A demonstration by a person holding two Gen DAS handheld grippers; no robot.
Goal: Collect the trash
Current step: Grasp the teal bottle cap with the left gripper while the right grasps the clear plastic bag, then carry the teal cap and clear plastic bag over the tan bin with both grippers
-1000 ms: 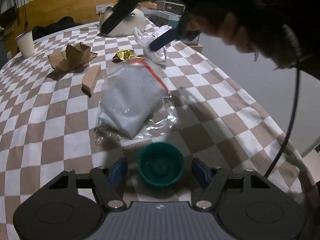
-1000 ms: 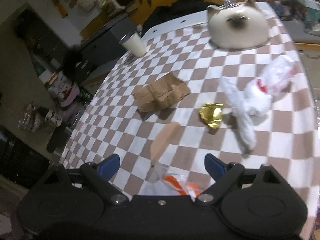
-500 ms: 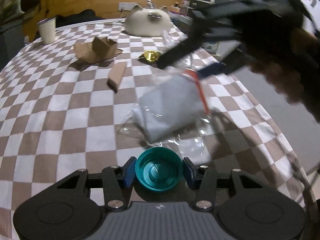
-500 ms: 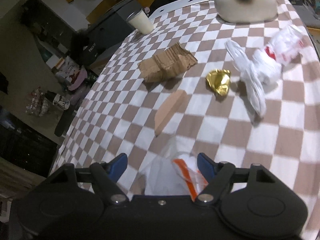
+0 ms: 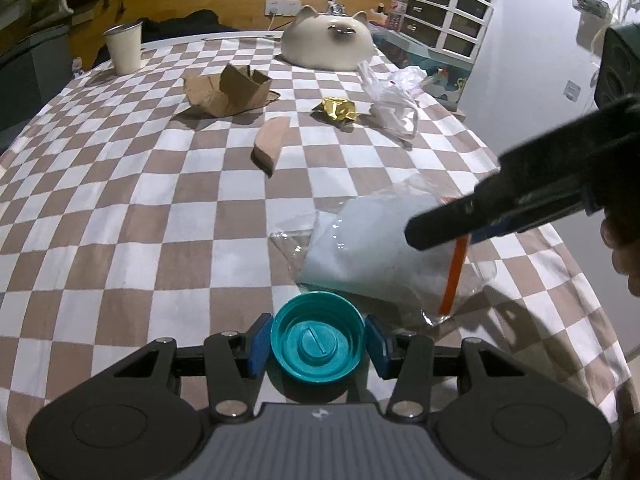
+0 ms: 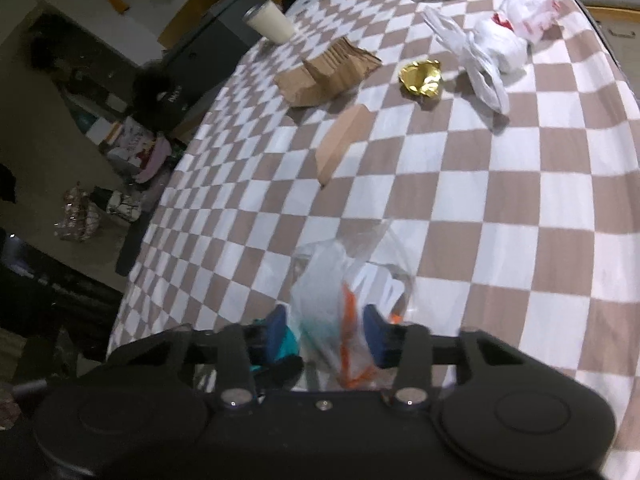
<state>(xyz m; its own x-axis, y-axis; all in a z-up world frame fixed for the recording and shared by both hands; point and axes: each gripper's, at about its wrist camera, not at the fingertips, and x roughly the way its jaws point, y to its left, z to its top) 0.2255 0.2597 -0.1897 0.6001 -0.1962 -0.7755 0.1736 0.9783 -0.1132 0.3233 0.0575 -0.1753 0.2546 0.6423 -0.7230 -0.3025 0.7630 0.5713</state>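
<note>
The left gripper (image 5: 318, 346) is clamped on a round teal plastic cap (image 5: 318, 342), its blue pads against the cap's rim, at the near edge of the brown-and-white checkered tablecloth (image 5: 120, 208). The right gripper (image 6: 325, 330) is closing its jaws on the orange-striped mouth of a clear plastic zip bag (image 5: 384, 256) holding a white sheet; the bag lies just beyond the cap, to the right.

Judged progress: early. The cap is secured and the bag is being seized. Remaining on the cloth, farther away:
- a tan wooden wedge (image 5: 270, 145), centre;
- a torn brown cardboard box (image 5: 232, 90), far left;
- a crumpled gold foil wrapper (image 5: 335, 109);
- a crumpled white plastic bag (image 5: 390, 98), far right.

No collection bin is visible.
</note>
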